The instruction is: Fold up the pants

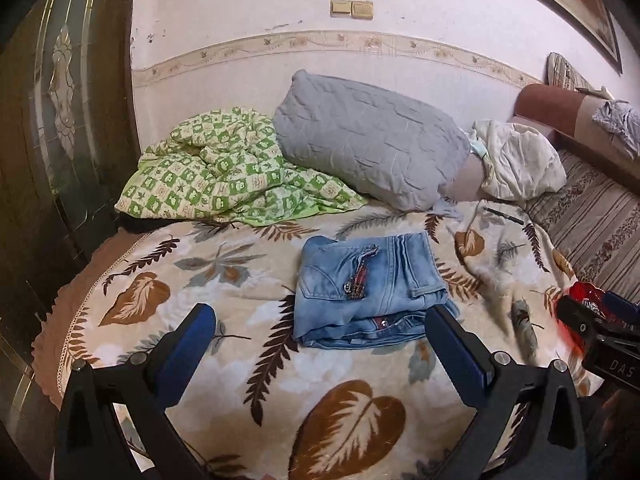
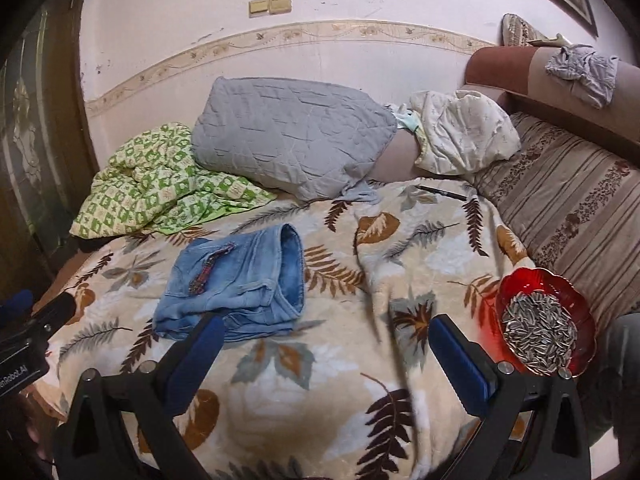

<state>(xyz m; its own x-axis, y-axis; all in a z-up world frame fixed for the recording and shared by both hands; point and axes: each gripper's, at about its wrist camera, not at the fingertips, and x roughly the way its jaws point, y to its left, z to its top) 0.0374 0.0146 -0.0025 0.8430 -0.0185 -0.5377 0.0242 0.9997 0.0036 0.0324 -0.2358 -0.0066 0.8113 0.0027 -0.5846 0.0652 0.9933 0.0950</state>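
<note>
Blue-padded, the left gripper (image 1: 320, 320) and right gripper (image 2: 326, 330) both gape wide, holding nothing. Just ahead of the left gripper lie the folded jeans (image 1: 370, 288) on the leaf-print blanket (image 1: 200, 276); farther off rests a grey pillow (image 1: 372, 140).

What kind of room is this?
Most likely a lived-in bedroom or sitting room: a leaf-print blanket covers a bed or sofa, with a grey pillow, a green checked quilt and folded jeans.
</note>
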